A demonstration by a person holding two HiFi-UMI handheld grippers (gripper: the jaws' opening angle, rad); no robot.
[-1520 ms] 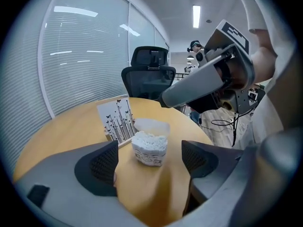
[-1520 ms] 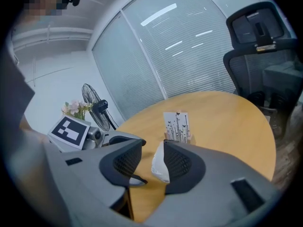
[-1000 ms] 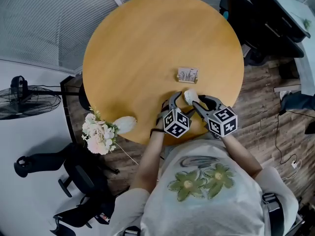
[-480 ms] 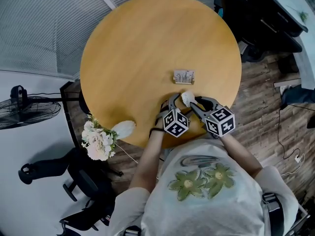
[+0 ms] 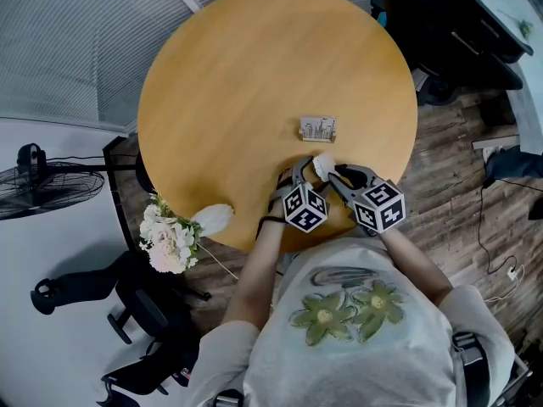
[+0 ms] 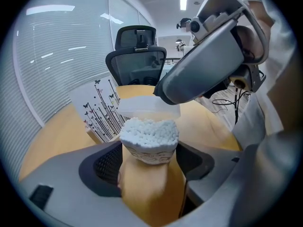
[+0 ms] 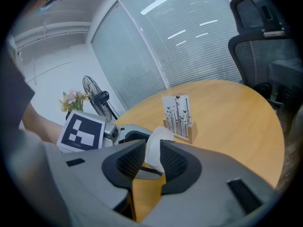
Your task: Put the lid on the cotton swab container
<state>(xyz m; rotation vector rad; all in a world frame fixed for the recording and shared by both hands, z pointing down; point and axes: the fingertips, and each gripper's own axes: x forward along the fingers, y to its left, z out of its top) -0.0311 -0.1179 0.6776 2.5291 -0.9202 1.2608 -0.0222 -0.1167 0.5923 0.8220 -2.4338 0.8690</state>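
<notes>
On the floor at the far left, a standing fan (image 5: 42, 181) is seen, and a bunch of pale flowers (image 5: 170, 231) is seen at the left front edge of the round wooden bench (image 5: 254, 66). Near the bench's front edge, the left gripper (image 6: 149, 162) is held with the cotton swab container (image 6: 149, 138) between its jaws. These jaws are closing, and the pads are seen against both sides of the container, which stands upright with its white swab heads bare at the top. Just to the right, the right gripper (image 7: 152, 157) is held with its jaws closing too, pinched on the white lid (image 7: 155, 148). The lid is held just over the swab heads and is not yet seated on the container. Just behind the two grippers, a wooden card stand (image 5: 321, 129) with a butterfly print is set on the bench. Dark office chairs (image 5: 450, 32) are seen beyond the bench's right edge.
</notes>
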